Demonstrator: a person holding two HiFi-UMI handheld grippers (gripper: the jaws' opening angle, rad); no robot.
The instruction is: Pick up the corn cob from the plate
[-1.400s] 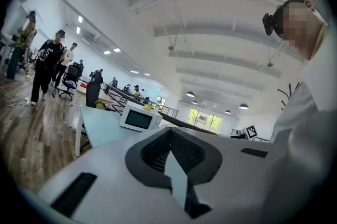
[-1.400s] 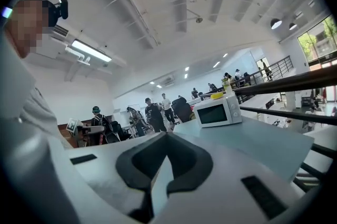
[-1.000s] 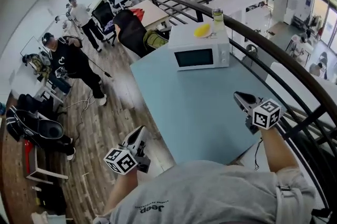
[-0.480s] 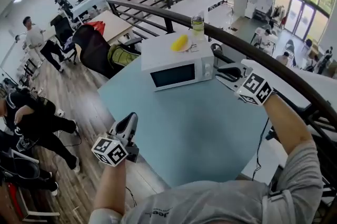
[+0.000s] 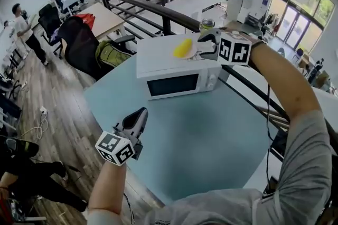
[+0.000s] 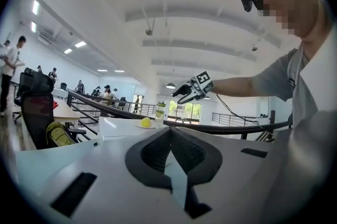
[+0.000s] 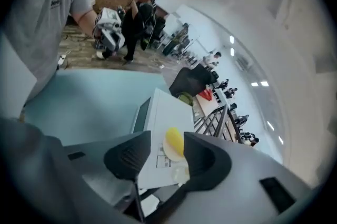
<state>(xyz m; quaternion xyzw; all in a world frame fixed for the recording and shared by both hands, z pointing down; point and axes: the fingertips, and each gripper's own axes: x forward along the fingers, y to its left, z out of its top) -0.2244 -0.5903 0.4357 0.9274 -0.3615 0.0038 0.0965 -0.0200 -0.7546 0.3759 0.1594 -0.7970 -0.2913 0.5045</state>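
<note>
A yellow corn cob (image 5: 183, 48) lies on a small plate (image 5: 193, 53) on top of the white microwave (image 5: 174, 73). My right gripper (image 5: 205, 45) hangs just right of the cob, tilted down at it. Its jaws are opening, and in the right gripper view the cob (image 7: 174, 142) shows between the two fingers (image 7: 129, 157), beyond their tips and untouched. My left gripper (image 5: 140, 113) hovers level over the pale blue table (image 5: 211, 134), well short of the microwave, jaws shut and empty. From the left gripper view the cob (image 6: 145, 122) is small and far off.
A bottle with a green lid (image 5: 207, 25) stands behind the plate. A dark railing (image 5: 158, 10) curves behind the microwave and along the table's right side. A black chair (image 5: 79, 41) and a yellow-green bag (image 5: 112, 53) sit to the left; people stand on the wooden floor.
My right gripper swung up from the table's right edge to the microwave top beside the cob, and its jaws parted. The left gripper came forward over the table.
</note>
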